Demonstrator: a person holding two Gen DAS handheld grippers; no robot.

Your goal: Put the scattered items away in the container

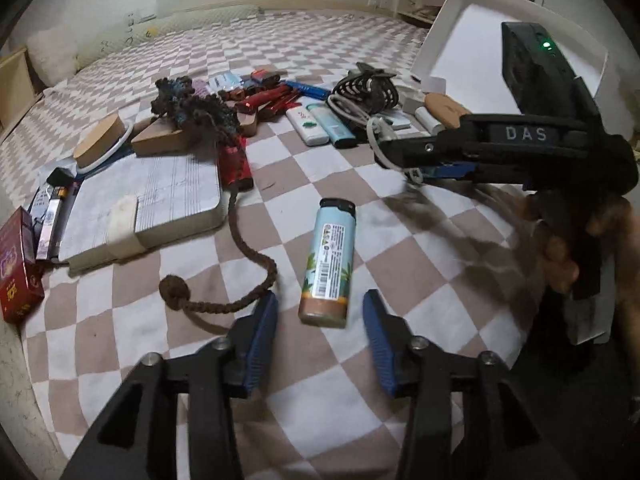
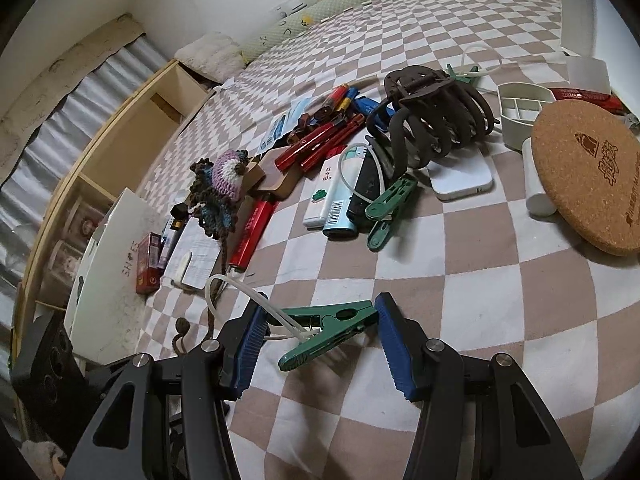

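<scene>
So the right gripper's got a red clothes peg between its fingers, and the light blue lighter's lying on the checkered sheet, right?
Not quite: the clothes peg between the right gripper's fingers is green, not red, as the right wrist view shows. The light blue lighter does lie on the checkered sheet.

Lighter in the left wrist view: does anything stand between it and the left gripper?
Nothing visible does. The lighter lies alone on the checked bedspread, its near end just ahead of the open left gripper. The brown braided cord runs beside it toward the left finger, not across it.
</scene>
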